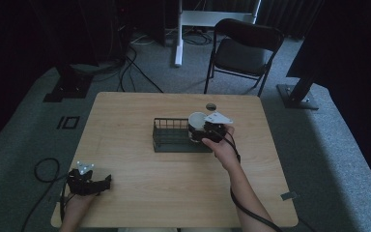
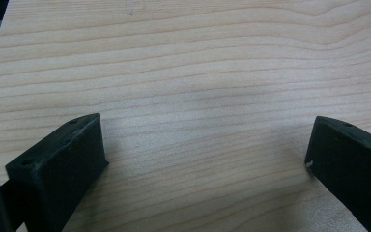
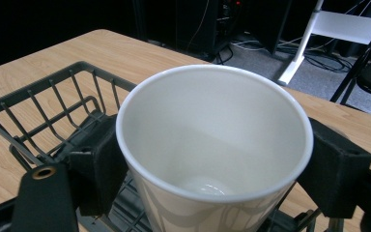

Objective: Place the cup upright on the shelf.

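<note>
A white paper cup (image 3: 212, 145) stands upright and empty, held between the jaws of my right gripper (image 3: 212, 164), which is shut on its sides. The cup (image 1: 196, 123) is at the right end of a dark wire basket (image 1: 171, 136) in the middle of the table, with my right gripper (image 1: 204, 131) at its right side. Whether the cup rests on the basket's floor I cannot tell. My left gripper (image 1: 95, 184) lies near the table's front left corner. In the left gripper view its jaws stand wide apart over bare wood, so the left gripper (image 2: 205, 145) is open and empty.
A small dark round hole (image 1: 211, 106) sits in the wooden table (image 1: 140, 193) behind the basket. A black folding chair (image 1: 244, 50) stands beyond the far edge. Cables (image 1: 46, 169) trail on the floor at the left.
</note>
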A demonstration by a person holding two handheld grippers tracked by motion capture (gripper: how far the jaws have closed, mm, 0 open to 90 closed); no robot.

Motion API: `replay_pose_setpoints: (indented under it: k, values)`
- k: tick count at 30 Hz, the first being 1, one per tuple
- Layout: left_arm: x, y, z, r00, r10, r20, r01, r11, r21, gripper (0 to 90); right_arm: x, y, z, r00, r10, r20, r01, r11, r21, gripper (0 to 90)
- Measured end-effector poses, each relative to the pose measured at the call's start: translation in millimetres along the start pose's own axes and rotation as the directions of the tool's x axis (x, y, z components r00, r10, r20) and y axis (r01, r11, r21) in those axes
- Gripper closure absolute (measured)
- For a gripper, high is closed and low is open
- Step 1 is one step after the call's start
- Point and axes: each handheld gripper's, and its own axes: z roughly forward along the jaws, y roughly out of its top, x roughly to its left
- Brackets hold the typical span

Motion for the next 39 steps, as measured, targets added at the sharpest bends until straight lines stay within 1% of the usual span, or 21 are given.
replay_pose_setpoints:
  k: [1,3,11,14,21,30,37,39]
  values:
    - [0.0,0.0,0.0,1.0,0.001,0.0,-0.001,1.0,0.001,0.7,-0.4,0.1,-0.3,1.0,0.004,-0.008,-0.004,1.0,0.001,19.2]
    - [-0.1,0.0,0.0,1.0,-0.001,0.0,0.001,1.0,0.0,0.7,-0.5,0.4,-2.7,0.9998,0.015,-0.014,-0.015,1.0,-0.015,12.9]
    - [0.0,0.0,0.0,1.0,-0.001,0.0,0.001,1.0,0.0,0.7,0.7,-0.6,-7.1,0.9997,0.002,-0.026,-0.003,1.0,-0.011,12.9]
    - [0.0,0.0,0.0,1.0,-0.001,0.0,0.001,1.0,0.0,0.7,-0.1,-1.9,-9.0,0.9996,0.011,-0.025,-0.011,1.0,-0.013,12.8]
    - [0.1,0.0,-0.1,1.0,0.001,0.0,-0.001,1.0,0.001,0.7,-0.6,-5.1,-12.8,0.9997,0.006,-0.024,-0.006,1.0,-0.007,12.9]
    - [0.0,0.0,0.0,1.0,0.0,0.0,0.0,1.0,0.001,0.7,-6.6,-10.2,-22.9,0.9998,0.018,-0.008,-0.018,1.0,-0.015,12.8]
    - [0.0,0.0,0.0,1.0,0.0,0.0,0.0,1.0,0.001,0.7,-9.8,-20.0,-31.5,0.9996,0.025,-0.013,-0.025,1.0,-0.008,12.6]
    - [0.0,0.0,0.0,1.0,-0.001,0.0,0.001,1.0,0.0,0.7,-11.9,-22.2,-33.8,0.9996,0.028,-0.005,-0.028,1.0,-0.013,12.6]
